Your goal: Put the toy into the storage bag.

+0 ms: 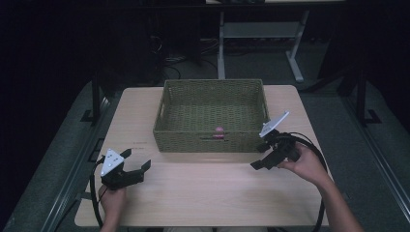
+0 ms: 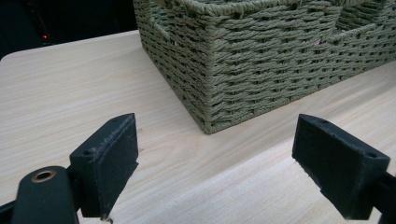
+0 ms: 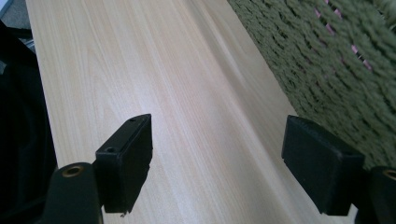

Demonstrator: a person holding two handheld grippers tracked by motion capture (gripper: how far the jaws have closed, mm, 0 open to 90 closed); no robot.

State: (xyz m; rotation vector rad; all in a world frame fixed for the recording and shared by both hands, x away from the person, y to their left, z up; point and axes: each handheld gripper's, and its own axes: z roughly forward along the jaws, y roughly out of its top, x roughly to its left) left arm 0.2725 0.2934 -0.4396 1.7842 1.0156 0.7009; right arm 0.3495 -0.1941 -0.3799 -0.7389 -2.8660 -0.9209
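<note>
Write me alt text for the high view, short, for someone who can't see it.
A green woven basket sits on a light wooden table, a small pink object inside it. A person holds the left claw and right claw, both open and empty.

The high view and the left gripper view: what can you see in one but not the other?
High view alone: a pink thing inside the woven basket, the person's hands, and the right hand-held gripper. Left gripper view alone: the weave up close at a basket corner, between open black jaws. Both share the basket, the wooden table and the left hand-held gripper.
</note>
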